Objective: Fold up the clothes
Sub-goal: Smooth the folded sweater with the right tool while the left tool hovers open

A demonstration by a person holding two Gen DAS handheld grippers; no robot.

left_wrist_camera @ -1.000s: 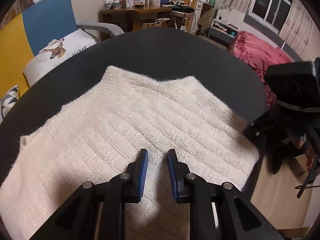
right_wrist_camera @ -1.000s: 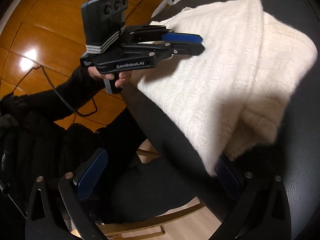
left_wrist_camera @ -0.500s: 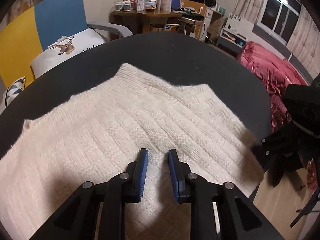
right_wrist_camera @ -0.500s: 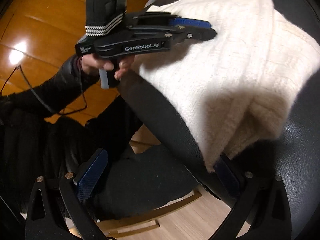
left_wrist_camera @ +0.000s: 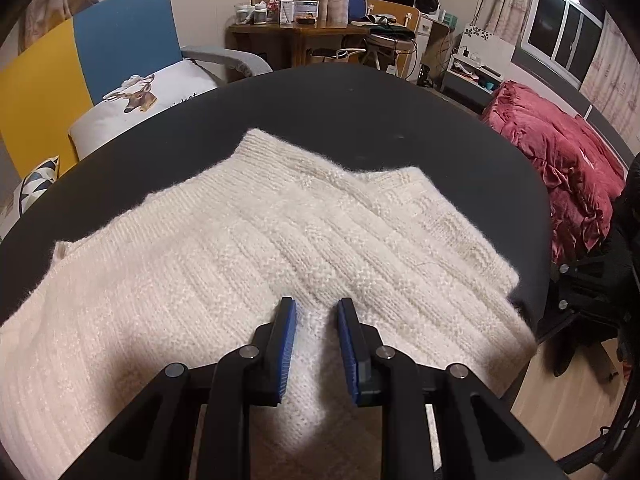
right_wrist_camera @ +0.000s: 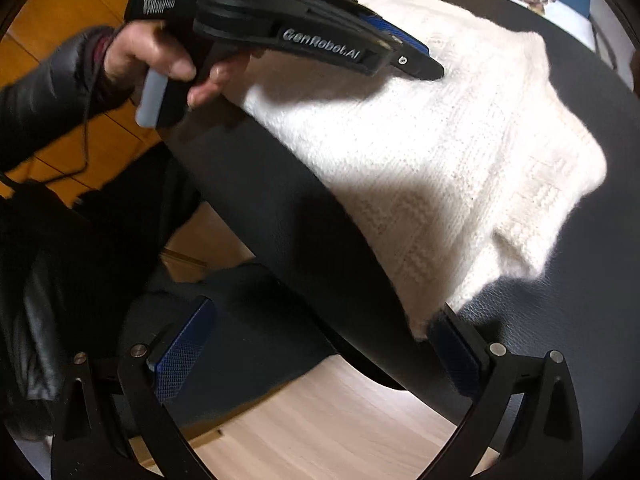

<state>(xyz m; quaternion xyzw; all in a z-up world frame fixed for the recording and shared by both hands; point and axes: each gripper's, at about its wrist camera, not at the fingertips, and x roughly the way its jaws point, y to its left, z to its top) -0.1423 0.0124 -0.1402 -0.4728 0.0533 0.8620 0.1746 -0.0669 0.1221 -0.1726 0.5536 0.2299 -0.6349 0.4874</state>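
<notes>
Sweater point(left_wrist_camera: 256, 264) on counter point(left_wrist_camera: 360, 120), hem now drawn nearer you. Left gripper point(left_wrist_camera: 316, 312) over it, jaws narrowly apart, empty; right gripper point(right_wrist_camera: 320, 344) jaws wide apart at 4 o'clock corner. Fold unsettled.

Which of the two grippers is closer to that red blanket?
Right. The right gripper sits at the table edge on the side of the red blanket; the left gripper is over the white sweater, farther away.

Cream ribbed-knit sweater point(left_wrist_camera: 304, 248), black table point(left_wrist_camera: 360, 120), blue-padded left tool point(left_wrist_camera: 316, 312).
</notes>
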